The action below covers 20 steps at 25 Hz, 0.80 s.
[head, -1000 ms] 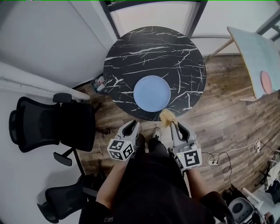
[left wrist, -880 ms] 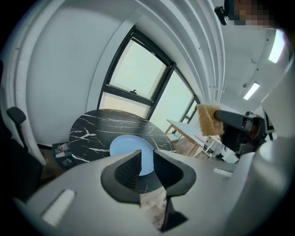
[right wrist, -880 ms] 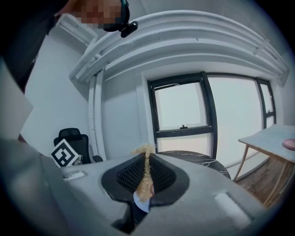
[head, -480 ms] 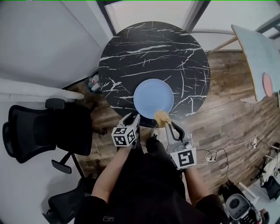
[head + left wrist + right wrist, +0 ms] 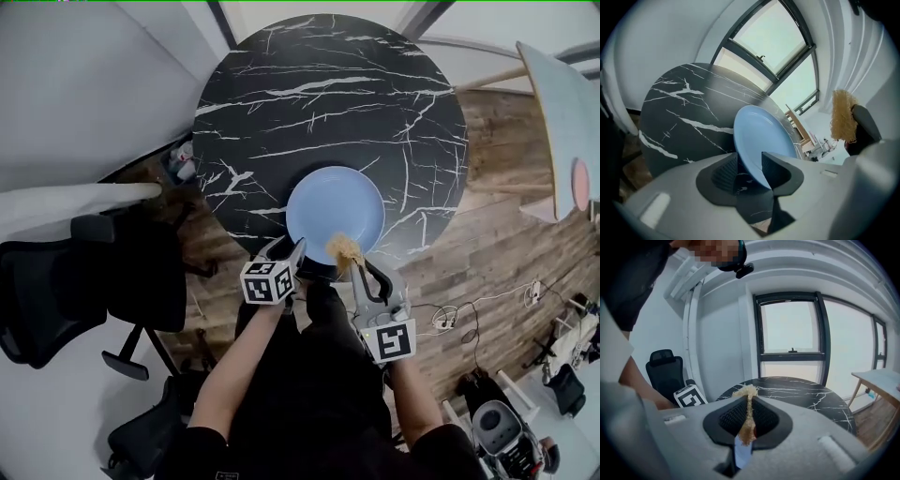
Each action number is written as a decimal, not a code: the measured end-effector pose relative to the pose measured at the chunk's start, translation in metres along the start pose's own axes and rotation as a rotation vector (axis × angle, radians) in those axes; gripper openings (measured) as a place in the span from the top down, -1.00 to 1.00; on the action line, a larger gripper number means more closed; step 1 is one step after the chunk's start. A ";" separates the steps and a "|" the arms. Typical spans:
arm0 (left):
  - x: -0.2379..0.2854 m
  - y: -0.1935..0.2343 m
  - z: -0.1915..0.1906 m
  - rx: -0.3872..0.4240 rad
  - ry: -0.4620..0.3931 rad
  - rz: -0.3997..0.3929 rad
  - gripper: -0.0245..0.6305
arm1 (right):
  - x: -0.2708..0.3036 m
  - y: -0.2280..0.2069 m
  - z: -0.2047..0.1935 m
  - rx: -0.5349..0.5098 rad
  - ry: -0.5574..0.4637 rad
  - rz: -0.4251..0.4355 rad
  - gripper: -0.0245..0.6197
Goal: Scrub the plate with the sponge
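Note:
A pale blue plate (image 5: 335,206) lies near the front edge of the round black marble table (image 5: 281,94). My left gripper (image 5: 284,249) is at the plate's near-left rim. In the left gripper view the plate (image 5: 761,136) runs between the jaws of the left gripper (image 5: 749,161), which are opening; the left pad stands clear of it. A tan fibrous sponge (image 5: 344,250) hangs over the plate's near edge, with my right gripper (image 5: 362,269) shut on it. The right gripper view shows the sponge (image 5: 749,397) squeezed flat between the pads of the right gripper (image 5: 748,420).
Black office chairs (image 5: 56,300) stand to the left on the wooden floor (image 5: 487,234). A pale table (image 5: 562,112) is at the right, with cables (image 5: 459,314) on the floor below it. A window (image 5: 790,341) lies beyond the marble table.
Both grippers have moved forward to the table's front edge. The left gripper's jaws now straddle the plate's rim, and the sponge has come over the plate's near edge.

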<state>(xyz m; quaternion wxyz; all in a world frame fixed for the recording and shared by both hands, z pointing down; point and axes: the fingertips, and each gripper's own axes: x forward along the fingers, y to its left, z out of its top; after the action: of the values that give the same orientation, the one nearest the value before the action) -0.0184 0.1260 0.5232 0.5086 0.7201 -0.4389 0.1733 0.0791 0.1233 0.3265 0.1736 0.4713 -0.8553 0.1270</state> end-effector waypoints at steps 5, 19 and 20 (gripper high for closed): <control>0.014 0.010 0.005 0.048 0.058 0.006 0.55 | 0.029 0.000 -0.019 -0.026 0.050 0.025 0.84; 0.034 0.022 0.027 0.224 0.178 0.012 0.39 | 0.091 -0.005 -0.052 -0.010 0.135 0.046 0.85; 0.035 0.023 0.028 0.228 0.183 0.018 0.61 | 0.096 -0.005 -0.056 -0.014 0.140 0.052 0.85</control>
<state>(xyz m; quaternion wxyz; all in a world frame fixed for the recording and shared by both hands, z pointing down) -0.0227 0.0835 0.5491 0.4600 0.7504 -0.3746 0.2914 0.0453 0.0687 0.4172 0.2330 0.4374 -0.8540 0.1580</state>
